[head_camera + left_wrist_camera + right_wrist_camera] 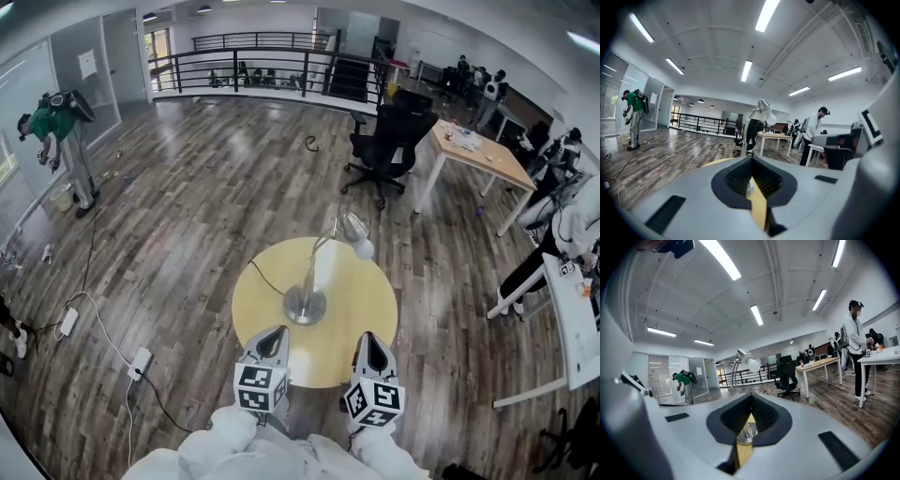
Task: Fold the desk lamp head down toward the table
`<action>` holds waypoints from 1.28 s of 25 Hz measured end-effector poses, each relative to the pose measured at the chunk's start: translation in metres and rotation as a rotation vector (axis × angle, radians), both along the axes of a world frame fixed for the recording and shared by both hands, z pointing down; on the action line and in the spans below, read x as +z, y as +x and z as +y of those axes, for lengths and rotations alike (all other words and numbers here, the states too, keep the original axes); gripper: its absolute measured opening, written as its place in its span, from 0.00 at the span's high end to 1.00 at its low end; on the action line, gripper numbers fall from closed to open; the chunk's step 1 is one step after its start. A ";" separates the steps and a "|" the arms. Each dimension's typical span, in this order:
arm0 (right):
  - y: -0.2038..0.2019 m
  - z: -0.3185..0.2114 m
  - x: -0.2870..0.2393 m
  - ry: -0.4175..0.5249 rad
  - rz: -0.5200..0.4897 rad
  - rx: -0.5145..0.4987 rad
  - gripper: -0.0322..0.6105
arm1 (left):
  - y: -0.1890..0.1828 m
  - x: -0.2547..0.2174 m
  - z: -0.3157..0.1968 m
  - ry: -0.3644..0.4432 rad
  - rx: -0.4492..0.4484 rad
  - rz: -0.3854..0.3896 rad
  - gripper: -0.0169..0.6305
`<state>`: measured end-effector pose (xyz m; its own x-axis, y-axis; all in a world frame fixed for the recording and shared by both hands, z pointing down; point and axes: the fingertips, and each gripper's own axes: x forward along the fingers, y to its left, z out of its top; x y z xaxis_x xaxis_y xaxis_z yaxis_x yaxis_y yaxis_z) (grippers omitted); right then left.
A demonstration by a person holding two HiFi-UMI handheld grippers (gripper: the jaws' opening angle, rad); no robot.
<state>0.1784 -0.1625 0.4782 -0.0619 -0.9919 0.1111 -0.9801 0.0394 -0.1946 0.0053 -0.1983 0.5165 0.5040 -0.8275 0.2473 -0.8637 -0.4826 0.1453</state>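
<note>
**Both grippers at the near rim of the table, lamp head raised**

Your left gripper (273,335) and your right gripper (375,340) sit side by side over the near rim of the round yellow table (361,291). The left one is left of centre and the right one right of centre, and both point toward the far side. Each is clenched on nothing. In the left gripper view and the right gripper view alike, the dark ribbed pads (737,176) meet at the tips. Only a thin strip of yellow tabletop and a sliver of bright metal show in the slit behind them.

The desk lamp (307,302) stands near the middle of the table, apart from both grippers and roughly between their lines of aim. Its round metal base rests flat. A slim arm rises from the base and leans to the far right, carrying the lamp head (353,229) high above the tabletop. The white bulb (364,248) points down and to the right. A black cord (265,277) leaves the base toward the left and drops off the table edge.

Around the table lies a wood-plank floor (206,197). A black office chair (386,141) stands on the far side and a wooden desk (480,152) at the far right. A person in a green top (56,127) is at the far left, and a white power strip (141,362) lies on the floor at the near left
</note>
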 end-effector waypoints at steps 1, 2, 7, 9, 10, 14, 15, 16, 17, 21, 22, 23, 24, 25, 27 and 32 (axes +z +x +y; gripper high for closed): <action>-0.003 -0.011 -0.002 0.005 0.001 -0.001 0.93 | -0.003 0.002 -0.011 -0.005 -0.001 -0.003 0.97; -0.006 -0.022 -0.004 0.009 0.004 -0.004 0.93 | -0.006 0.003 -0.022 -0.010 -0.002 -0.006 0.97; -0.018 -0.076 -0.010 0.018 0.009 -0.002 0.93 | -0.012 -0.001 -0.079 -0.004 0.020 -0.004 0.97; -0.025 -0.093 -0.009 0.024 0.011 -0.005 0.93 | -0.012 -0.003 -0.098 0.019 0.037 -0.007 0.97; -0.028 -0.099 -0.006 0.023 0.012 -0.005 0.93 | -0.012 -0.001 -0.106 0.027 0.045 -0.011 0.97; -0.025 -0.116 0.009 -0.020 0.009 0.007 0.93 | -0.007 0.018 -0.133 -0.014 0.061 -0.024 0.97; -0.023 -0.119 0.012 -0.031 0.013 0.007 0.93 | -0.006 0.024 -0.135 -0.028 0.064 -0.028 0.97; -0.021 -0.123 0.014 -0.037 0.017 0.006 0.93 | -0.006 0.027 -0.138 -0.033 0.066 -0.034 0.97; -0.020 -0.128 0.015 -0.040 0.017 0.004 0.93 | -0.005 0.029 -0.142 -0.031 0.066 -0.042 0.97; -0.024 -0.136 0.004 -0.024 0.009 -0.035 0.93 | -0.002 0.058 -0.150 -0.022 0.091 -0.088 0.97; -0.028 -0.135 -0.002 -0.008 0.008 -0.054 0.93 | -0.001 0.075 -0.152 -0.031 0.105 -0.109 0.97; -0.032 -0.135 -0.010 0.010 0.003 -0.077 0.93 | 0.001 0.094 -0.155 -0.053 0.120 -0.131 0.97; -0.035 -0.134 -0.019 0.027 -0.005 -0.103 0.93 | 0.004 0.115 -0.158 -0.085 0.134 -0.152 0.97; -0.038 -0.133 -0.031 0.042 -0.011 -0.131 0.93 | 0.006 0.136 -0.161 -0.120 0.147 -0.171 0.97; -0.041 -0.130 -0.059 0.065 -0.002 -0.185 0.93 | 0.009 0.174 -0.167 -0.173 0.173 -0.214 0.97; -0.028 -0.147 -0.117 0.037 0.088 -0.289 0.92 | 0.015 0.220 -0.191 -0.243 0.208 -0.284 0.97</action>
